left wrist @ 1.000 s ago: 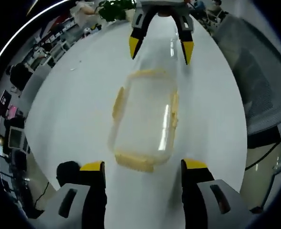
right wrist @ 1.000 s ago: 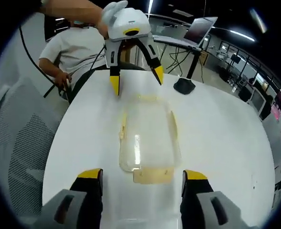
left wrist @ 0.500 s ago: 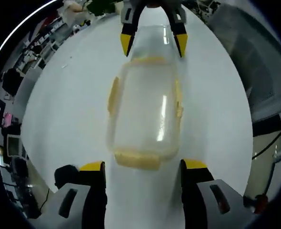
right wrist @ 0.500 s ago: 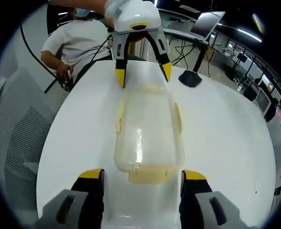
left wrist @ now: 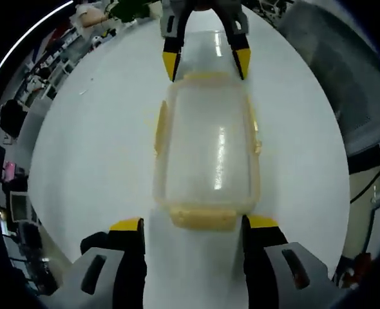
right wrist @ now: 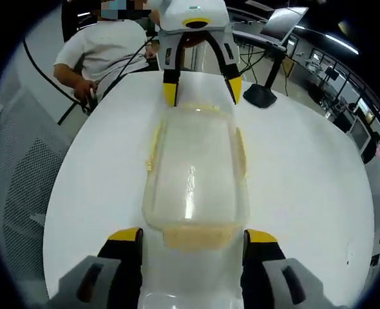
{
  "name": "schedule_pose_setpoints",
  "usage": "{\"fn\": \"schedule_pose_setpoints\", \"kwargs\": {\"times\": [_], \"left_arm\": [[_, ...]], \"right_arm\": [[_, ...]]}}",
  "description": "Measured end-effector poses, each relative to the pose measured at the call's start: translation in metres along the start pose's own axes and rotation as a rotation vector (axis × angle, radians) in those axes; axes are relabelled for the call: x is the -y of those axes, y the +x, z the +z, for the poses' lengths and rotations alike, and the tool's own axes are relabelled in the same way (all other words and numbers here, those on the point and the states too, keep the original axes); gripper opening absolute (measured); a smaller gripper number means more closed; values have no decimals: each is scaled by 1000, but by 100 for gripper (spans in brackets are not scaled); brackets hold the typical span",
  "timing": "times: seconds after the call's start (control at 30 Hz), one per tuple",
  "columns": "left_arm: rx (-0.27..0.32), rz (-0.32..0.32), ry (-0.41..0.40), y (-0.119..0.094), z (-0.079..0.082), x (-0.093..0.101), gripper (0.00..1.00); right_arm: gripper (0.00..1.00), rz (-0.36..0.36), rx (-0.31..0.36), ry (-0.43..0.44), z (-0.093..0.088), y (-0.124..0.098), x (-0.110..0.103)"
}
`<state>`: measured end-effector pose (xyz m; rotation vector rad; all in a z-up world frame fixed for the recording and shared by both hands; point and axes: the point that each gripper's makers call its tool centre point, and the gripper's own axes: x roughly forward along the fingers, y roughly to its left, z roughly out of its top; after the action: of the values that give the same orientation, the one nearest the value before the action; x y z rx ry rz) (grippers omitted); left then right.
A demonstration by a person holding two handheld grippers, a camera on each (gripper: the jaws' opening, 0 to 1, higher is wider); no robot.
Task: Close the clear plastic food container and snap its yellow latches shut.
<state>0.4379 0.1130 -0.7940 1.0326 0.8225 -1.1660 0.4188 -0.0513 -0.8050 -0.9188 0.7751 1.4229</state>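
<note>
I had brought both tongs closer over the last second: my left tongs (left wrist: 191,224) and right tongs (right wrist: 190,235) stood spread wide, grasping nothing, at opposite short ends of the clear rectangular plastic food container (left wrist: 207,147) with yellow latches (left wrist: 202,217), mid white round table (left wrist: 93,148).

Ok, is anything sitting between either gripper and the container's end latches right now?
Nothing visible. The left gripper faces the near end latch of the clear container over bare white table, jaws open. The right gripper faces the opposite latch the same way.
</note>
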Motion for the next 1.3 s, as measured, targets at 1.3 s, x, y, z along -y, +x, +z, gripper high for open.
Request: {"fn": "schedule_pose_setpoints", "kwargs": {"times": [1.3], "left_arm": [[-11, -99, -8, 6, 3, 7, 49]], "right_arm": [[57, 47, 12, 35, 1, 3, 0]]}}
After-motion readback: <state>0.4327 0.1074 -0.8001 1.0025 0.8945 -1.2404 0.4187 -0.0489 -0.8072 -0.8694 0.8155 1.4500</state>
